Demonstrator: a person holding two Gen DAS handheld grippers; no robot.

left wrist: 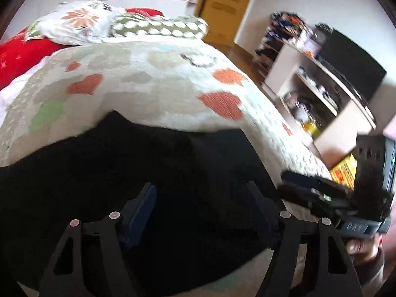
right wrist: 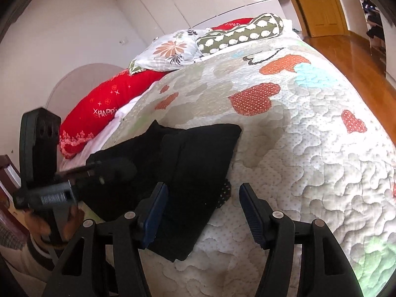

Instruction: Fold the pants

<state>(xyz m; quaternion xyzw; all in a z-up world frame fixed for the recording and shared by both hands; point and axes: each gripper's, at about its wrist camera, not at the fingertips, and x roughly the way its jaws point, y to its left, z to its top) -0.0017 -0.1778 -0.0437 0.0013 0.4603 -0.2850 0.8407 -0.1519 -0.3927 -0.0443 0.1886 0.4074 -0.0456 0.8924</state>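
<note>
The left gripper (left wrist: 201, 203) hangs over the black pants (left wrist: 138, 163), jaws apart and nothing pinched between them. The right gripper (right wrist: 204, 205) also stands apart, gripping nothing, at the right edge of the garment. The pants lie folded on the heart-patterned quilt (right wrist: 309, 148), below the red pillow (right wrist: 99, 109) and the floral pillow (right wrist: 170, 52)

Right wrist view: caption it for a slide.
Open right gripper above folded black pants on a heart-patterned quilt.
</note>
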